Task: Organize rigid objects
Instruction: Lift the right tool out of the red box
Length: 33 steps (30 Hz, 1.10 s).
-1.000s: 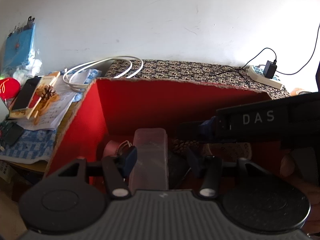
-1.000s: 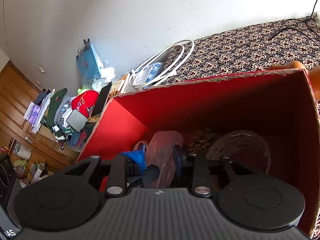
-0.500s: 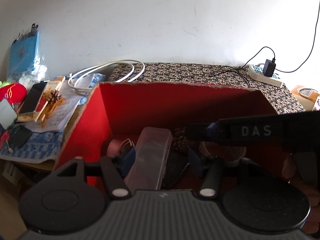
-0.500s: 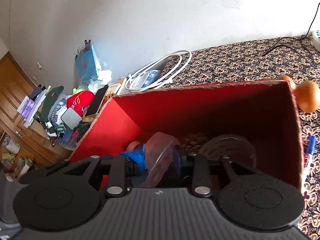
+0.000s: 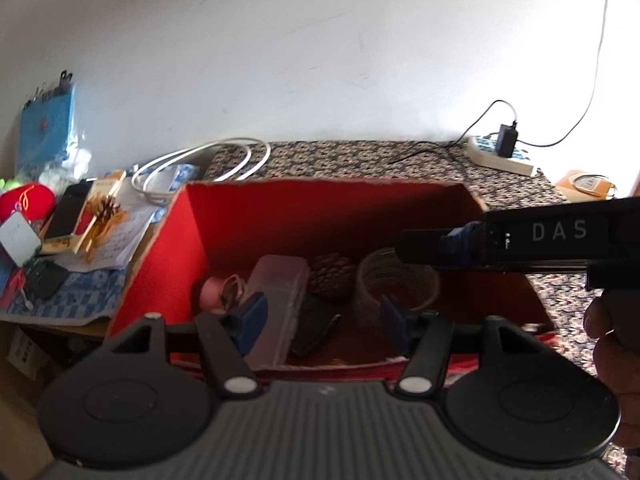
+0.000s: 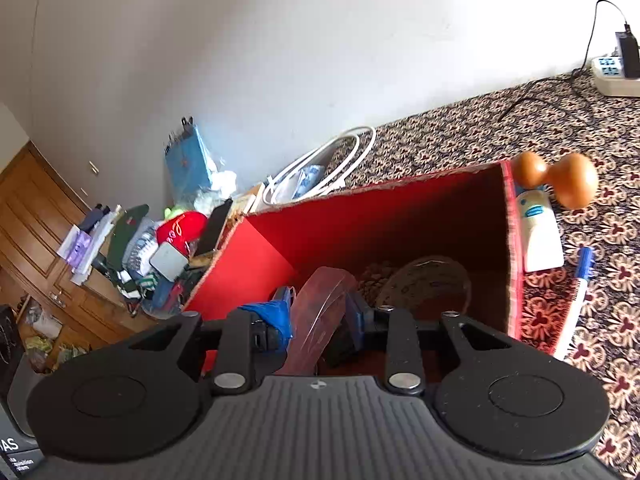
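Over the red box (image 5: 248,216), the left hand-held gripper (image 5: 320,316) is spread wide, empty; the clear plastic case (image 5: 280,300) lies inside, while the right hand-held gripper (image 6: 320,316) is half-parted around it, contact unclear.

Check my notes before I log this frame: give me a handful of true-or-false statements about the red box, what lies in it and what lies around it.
1. The clear plastic case lies inside the red box. True.
2. The pine cone sits outside the box on the cloth. False: it is inside, between the case and the clear round container.
3. The left gripper is shut on the case. False: its fingers are spread wide and hold nothing.
4. A wooden dumbbell-shaped piece rests on the patterned cloth outside the box. True.
5. A blue-capped pen lies outside the box's right wall. True.
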{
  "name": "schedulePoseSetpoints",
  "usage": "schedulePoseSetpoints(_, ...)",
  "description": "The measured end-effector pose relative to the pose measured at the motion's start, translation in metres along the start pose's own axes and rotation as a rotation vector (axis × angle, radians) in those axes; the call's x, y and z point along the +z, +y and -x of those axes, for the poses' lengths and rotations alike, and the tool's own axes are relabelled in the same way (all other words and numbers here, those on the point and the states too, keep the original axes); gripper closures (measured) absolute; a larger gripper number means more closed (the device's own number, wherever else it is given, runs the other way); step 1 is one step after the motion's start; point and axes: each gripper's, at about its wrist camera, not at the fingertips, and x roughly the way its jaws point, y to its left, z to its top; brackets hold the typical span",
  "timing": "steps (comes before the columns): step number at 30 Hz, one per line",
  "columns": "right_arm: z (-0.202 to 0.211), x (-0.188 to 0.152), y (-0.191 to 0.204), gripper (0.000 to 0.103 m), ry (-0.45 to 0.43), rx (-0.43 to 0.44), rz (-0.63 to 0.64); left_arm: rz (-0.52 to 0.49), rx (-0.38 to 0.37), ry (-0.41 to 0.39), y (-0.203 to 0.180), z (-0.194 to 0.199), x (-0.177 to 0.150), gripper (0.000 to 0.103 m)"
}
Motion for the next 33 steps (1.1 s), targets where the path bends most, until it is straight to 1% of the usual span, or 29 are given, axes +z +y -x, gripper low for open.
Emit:
schedulePoseSetpoints(6, 0.029, -0.006, -0.007, 0.089, -0.034, 0.007, -0.013, -0.022, -0.035, -0.024, -0.024, 0.018, 0.0, 0.04)
schedulePoseSetpoints(11, 0.05, -0.013, -0.019, 0.089, -0.04, 0.001, -0.021, -0.057, -0.048, -0.041, -0.052, 0.029, -0.003, 0.04)
schedulePoseSetpoints(24, 0.092, -0.037, -0.061, 0.089, 0.005, -0.023, -0.071, -0.12, -0.094, -0.04, -0.118, 0.046, -0.016, 0.039)
schedulePoseSetpoints(33, 0.112, -0.055, -0.096, 0.089, 0.045, -0.056, -0.128, -0.186, -0.15, -0.011, -0.16, 0.046, -0.033, 0.039)
